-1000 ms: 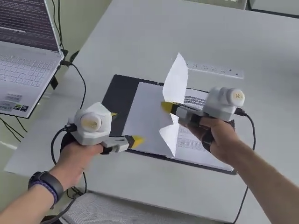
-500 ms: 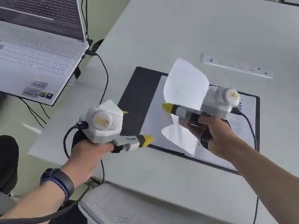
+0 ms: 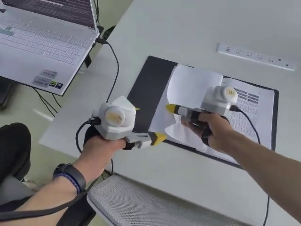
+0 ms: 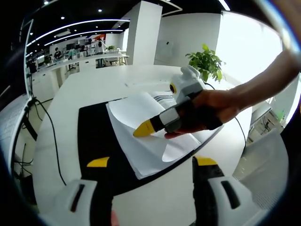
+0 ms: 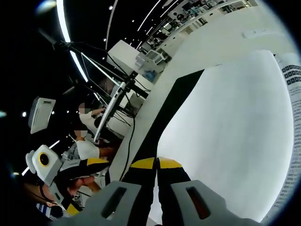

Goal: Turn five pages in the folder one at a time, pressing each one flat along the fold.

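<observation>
A black folder (image 3: 149,87) lies open on the white table (image 3: 188,28), with a printed page (image 3: 254,101) on its right half. One white page (image 3: 194,87) curves over the fold and leans left, low over the left stack. My right gripper (image 3: 171,108) is shut on that page's lower edge; in the right gripper view its yellow tips (image 5: 155,163) meet at the sheet (image 5: 225,122). My left gripper (image 3: 159,138) hovers open at the folder's front edge, holding nothing. In the left gripper view, its jaws (image 4: 151,161) stand wide apart below the folder (image 4: 94,136) and the right gripper (image 4: 143,128).
An open laptop (image 3: 42,37) sits at the table's far left, its cable (image 3: 115,61) running toward the folder. A white power strip (image 3: 256,56) lies behind the folder. A mesh chair (image 3: 141,207) stands below the table's front edge. A potted plant (image 4: 207,61) is far back.
The lifted page has swung from nearly upright down toward the left side, carried by the right gripper. The left gripper has kept its place by the folder's front edge. The head camera shifted.
</observation>
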Demonstrator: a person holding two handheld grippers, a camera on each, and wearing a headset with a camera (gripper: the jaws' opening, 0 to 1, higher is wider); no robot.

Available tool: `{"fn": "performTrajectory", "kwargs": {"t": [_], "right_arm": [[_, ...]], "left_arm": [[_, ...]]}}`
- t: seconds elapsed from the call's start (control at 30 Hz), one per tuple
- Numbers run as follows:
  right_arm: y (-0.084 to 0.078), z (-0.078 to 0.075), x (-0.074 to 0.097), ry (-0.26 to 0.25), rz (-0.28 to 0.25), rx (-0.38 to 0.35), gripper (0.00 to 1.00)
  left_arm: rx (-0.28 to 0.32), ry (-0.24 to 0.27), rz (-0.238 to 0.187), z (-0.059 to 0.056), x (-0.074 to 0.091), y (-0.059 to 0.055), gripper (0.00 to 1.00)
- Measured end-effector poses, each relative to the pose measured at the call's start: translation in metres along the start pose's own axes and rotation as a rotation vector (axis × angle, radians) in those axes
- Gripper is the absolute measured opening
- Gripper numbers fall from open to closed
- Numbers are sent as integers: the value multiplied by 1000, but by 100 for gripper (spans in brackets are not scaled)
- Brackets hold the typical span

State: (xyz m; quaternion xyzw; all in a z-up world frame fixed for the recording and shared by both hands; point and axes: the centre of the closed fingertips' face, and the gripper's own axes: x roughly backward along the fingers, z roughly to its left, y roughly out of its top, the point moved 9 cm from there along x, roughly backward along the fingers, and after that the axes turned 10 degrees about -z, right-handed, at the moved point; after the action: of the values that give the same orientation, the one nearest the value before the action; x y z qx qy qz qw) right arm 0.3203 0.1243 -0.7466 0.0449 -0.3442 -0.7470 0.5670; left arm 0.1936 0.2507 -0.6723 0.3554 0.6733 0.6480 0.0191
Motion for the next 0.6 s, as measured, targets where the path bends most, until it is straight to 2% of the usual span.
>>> {"fn": "performTrajectory", "kwargs": {"t": [0.1, 0.3, 0.43, 0.6], "right_arm": [[-2, -9, -4, -10, 11, -20, 0], [-9, -14, -11, -16, 30, -23, 0], [-16, -14, -13, -35, 49, -23, 10], [-17, -10, -11, -31, 39, -46, 12]], "left_arm": [[5, 1, 4, 2, -3, -2, 69], [9, 8, 11, 10, -8, -7, 69], [12, 13, 14, 14, -10, -9, 68], [12, 18, 17, 17, -10, -11, 68]]}}
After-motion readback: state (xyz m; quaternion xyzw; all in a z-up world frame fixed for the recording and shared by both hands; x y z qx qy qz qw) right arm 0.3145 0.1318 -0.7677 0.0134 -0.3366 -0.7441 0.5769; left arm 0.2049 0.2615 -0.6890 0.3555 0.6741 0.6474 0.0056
